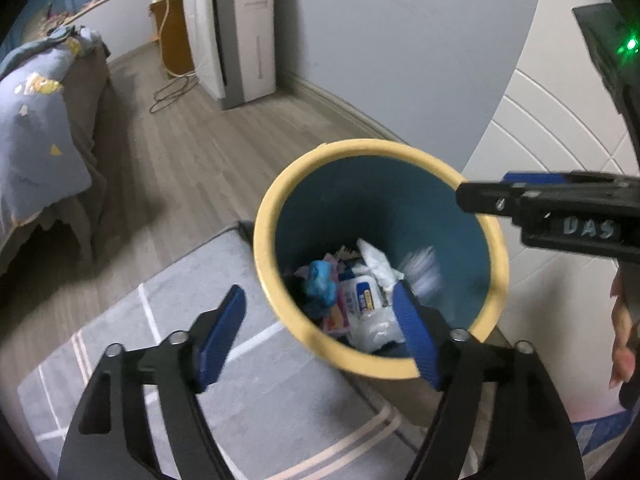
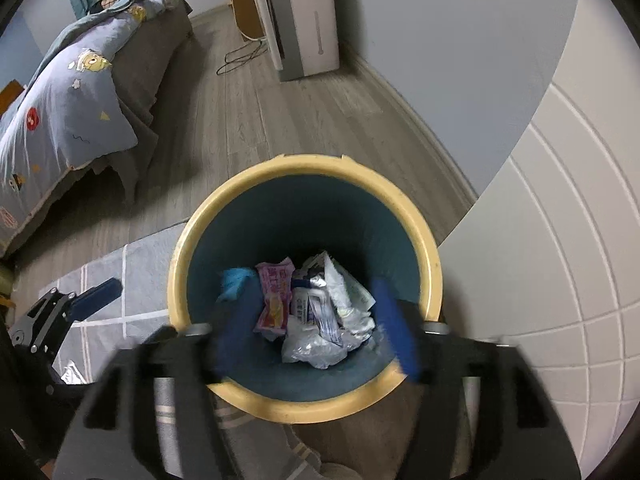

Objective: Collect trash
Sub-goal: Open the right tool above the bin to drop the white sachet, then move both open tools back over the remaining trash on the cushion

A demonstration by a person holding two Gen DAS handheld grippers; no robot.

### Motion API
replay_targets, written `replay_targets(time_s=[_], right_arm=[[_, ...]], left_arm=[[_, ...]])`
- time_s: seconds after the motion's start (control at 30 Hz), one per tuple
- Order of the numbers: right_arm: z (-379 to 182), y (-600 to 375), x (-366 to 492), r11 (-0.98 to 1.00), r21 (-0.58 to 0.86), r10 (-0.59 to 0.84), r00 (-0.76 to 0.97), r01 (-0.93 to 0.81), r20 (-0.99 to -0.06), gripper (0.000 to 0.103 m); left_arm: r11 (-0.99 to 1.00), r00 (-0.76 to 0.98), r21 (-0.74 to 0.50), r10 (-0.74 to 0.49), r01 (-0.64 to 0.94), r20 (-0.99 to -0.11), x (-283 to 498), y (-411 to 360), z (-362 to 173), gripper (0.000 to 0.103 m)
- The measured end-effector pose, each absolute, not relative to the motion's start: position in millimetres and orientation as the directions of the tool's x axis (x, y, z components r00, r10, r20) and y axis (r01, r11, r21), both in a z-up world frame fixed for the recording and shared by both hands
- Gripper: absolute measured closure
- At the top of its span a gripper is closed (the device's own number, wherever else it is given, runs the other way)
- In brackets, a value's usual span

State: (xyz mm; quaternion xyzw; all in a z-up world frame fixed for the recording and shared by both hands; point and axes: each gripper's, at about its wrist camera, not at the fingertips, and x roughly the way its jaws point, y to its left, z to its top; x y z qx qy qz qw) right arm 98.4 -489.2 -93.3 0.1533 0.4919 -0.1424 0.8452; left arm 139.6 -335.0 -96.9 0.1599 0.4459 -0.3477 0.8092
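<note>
A round trash bin (image 1: 276,216) with a yellow rim and teal inside stands on the floor; it also shows in the right wrist view (image 2: 430,252). Several wrappers and crumpled papers (image 2: 316,316) lie at its bottom, among them a pink packet (image 2: 274,300) and a blue scrap (image 1: 322,282). A blurred white piece (image 1: 422,272) is inside the bin in the left wrist view. My left gripper (image 1: 320,336) is open and empty, beside the bin's near-left rim. My right gripper (image 2: 316,328) is open and empty, right over the bin's mouth; it enters the left wrist view from the right (image 1: 520,200).
A grey rug with white lines (image 1: 240,380) lies under the bin's left side. A bed with a blue quilt (image 2: 68,92) stands at left. A white appliance (image 1: 236,28) and a cable (image 1: 172,92) are at the far wall. A white panelled door (image 2: 560,240) is at right.
</note>
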Motion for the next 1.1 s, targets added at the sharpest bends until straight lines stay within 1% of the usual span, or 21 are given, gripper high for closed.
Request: replay_targets(time_s=[0.03,0.07,0.1,0.13,0.2,0.4,0.5,0.67,0.9,1.1], right_arm=[[-91,-489,98,0.912,0.123,-0.088,0.48,0.391,-0.873,0.033],[-90,-488,98,0.911,0.128,-0.086,0.484,0.391,-0.871,0.026],[-88,-487,98,0.911,0.129,-0.086,0.488,0.391,-0.869,0.023],[-86,-486,97,0.912,0.126,-0.09,0.491,0.39,-0.867,0.021],[-81,-482,97,0.914,0.125,-0.09,0.494,0.386,-0.865,0.021],[-60,-464,94,0.928,0.1,-0.106,0.513,0.358,-0.852,0.014],[-44,-447,90,0.938,0.086,-0.114,0.534,0.335,-0.838,0.008],[-24,-417,86,0.956,0.051,-0.124,0.555,0.289,-0.823,0.006],[0,-376,78,0.969,0.023,-0.13,0.59,0.245,-0.797,0.006],[4,-338,75,0.982,0.009,-0.108,0.6,0.188,-0.793,0.006]], left_arm=[[0.709,0.363,-0.05,-0.419,0.704,-0.832,139,-332,-96,0.022],[0.713,0.371,-0.04,-0.411,0.7,-0.833,138,-329,-96,0.019],[0.717,0.378,-0.03,-0.402,0.696,-0.834,138,-328,-96,0.014],[0.721,0.386,-0.023,-0.397,0.692,-0.833,138,-326,-96,0.013],[0.732,0.397,-0.013,-0.383,0.681,-0.834,135,-318,-94,0.012],[0.747,0.435,0.03,-0.353,0.664,-0.828,127,-295,-82,0.011],[0.755,0.453,0.045,-0.343,0.654,-0.823,120,-278,-73,0.011],[0.789,0.483,0.049,-0.326,0.613,-0.813,108,-239,-55,0.01],[0.835,0.513,0.047,-0.292,0.549,-0.807,95,-181,-34,0.008],[0.894,0.526,0.046,-0.22,0.445,-0.821,85,-118,-33,0.008]])
